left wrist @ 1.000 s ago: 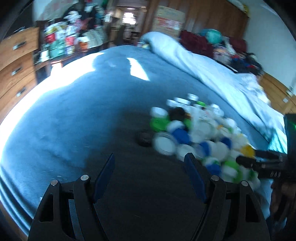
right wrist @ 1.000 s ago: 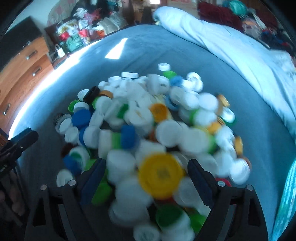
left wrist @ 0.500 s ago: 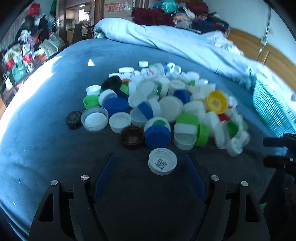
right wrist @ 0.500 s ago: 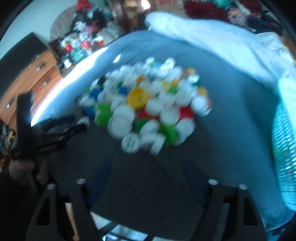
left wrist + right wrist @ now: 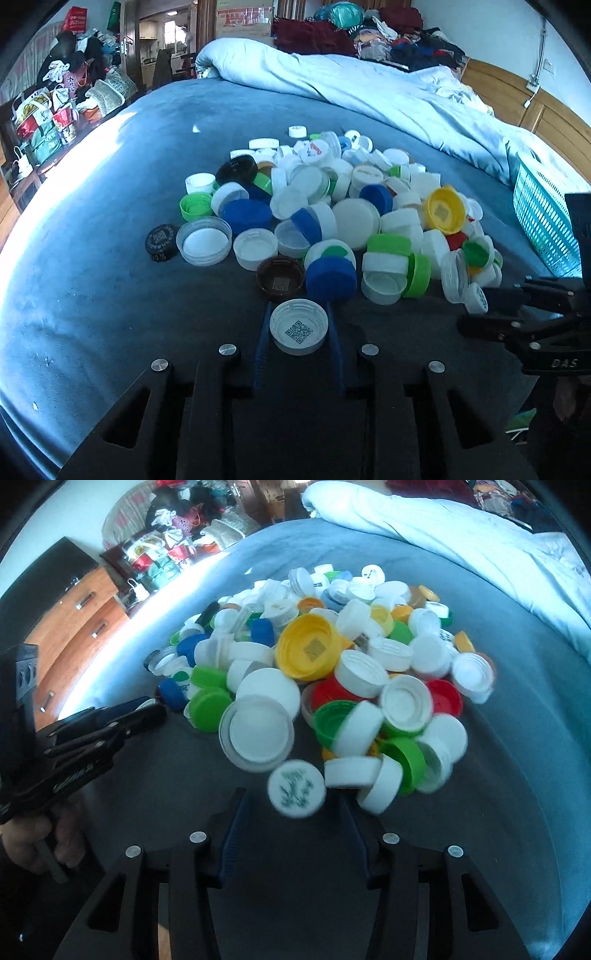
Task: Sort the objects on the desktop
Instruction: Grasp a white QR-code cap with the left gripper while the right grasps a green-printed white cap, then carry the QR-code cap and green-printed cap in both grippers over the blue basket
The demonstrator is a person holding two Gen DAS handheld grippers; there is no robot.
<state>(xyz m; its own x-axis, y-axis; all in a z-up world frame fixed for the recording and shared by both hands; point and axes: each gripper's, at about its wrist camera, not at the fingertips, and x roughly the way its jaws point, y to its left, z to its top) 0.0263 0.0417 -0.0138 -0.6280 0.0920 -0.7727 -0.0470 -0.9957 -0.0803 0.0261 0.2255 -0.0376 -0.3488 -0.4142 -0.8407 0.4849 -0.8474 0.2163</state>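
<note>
Left tongs pinching the rim of a light, stiff, slippery white plastic screw cap with a QR code at the pile's near edge on the blue bed; right tongs, closing, straddle a white printed cap ungripped.

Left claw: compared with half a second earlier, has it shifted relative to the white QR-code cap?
Yes. The left claw has just closed onto the white QR-code cap, its blue pads drawing inward to the rim, while the cap stays beside the brown cap.
</note>
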